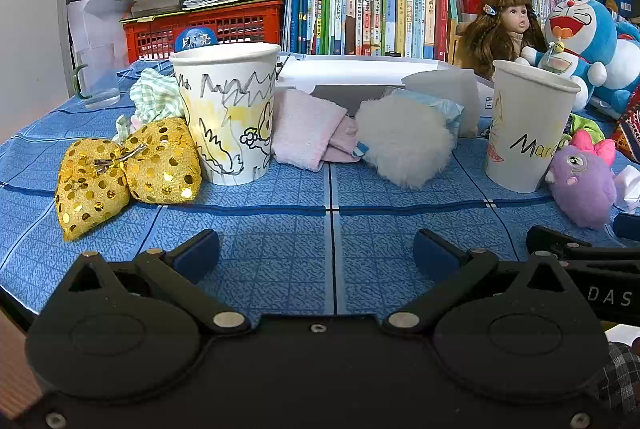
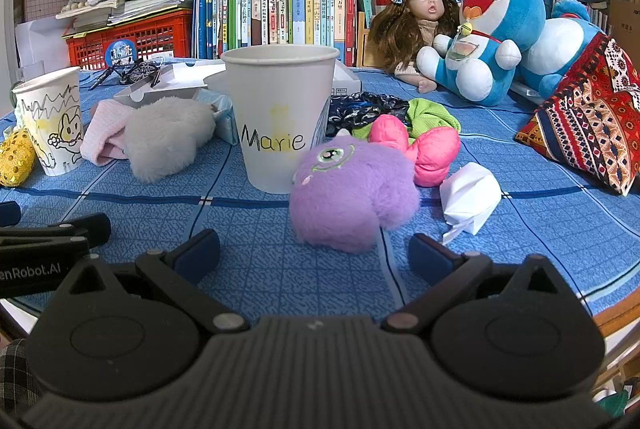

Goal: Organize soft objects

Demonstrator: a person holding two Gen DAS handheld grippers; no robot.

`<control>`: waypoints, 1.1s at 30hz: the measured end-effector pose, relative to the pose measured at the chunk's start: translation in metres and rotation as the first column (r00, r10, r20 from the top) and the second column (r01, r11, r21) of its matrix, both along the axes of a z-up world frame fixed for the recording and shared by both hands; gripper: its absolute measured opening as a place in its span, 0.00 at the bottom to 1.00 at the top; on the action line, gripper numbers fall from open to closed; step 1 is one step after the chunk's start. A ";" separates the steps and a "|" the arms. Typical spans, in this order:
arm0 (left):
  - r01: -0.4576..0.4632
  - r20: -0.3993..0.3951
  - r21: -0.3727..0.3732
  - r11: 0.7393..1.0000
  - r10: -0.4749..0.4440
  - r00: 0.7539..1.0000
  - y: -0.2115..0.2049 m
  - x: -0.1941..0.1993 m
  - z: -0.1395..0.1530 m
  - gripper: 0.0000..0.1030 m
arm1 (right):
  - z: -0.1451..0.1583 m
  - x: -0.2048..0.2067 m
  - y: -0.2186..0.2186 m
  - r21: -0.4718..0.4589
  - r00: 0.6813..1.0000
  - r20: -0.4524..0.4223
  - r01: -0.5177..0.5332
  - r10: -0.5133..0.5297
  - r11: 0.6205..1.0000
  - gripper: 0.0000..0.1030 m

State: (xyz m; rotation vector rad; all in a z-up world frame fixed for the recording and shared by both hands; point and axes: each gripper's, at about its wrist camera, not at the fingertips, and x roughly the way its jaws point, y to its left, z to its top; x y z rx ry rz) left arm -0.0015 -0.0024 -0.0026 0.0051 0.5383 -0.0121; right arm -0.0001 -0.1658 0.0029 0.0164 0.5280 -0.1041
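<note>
Near the tabletop's front edge: your right gripper [image 2: 314, 253] gapes wide, empty
Purple plush [image 2: 352, 197]: fuzzy, one-eyed, touching Marie cup [image 2: 280, 121]
Left gripper [image 1: 316, 253]: wide, empty

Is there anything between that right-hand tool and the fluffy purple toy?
Nothing visible. The right tool is open, and the purple plush lies just ahead of it on bare blue tablecloth. The Marie cup stands behind the toy, not in the path.
</note>
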 end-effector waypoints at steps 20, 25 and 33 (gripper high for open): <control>0.018 -0.016 -0.001 1.000 -0.018 1.000 0.002 0.001 0.002 1.00 | 0.003 0.003 0.000 0.001 1.000 -0.019 -0.001 0.001 1.000 1.00; 0.021 -0.019 -0.001 1.000 -0.021 1.000 0.002 0.001 0.002 1.00 | 0.003 0.004 0.000 -0.001 1.000 -0.022 -0.002 0.002 1.000 1.00; 0.030 -0.028 -0.003 1.000 -0.031 0.999 0.003 0.002 0.004 1.00 | 0.003 0.003 0.001 -0.002 0.999 -0.032 -0.015 0.014 1.000 1.00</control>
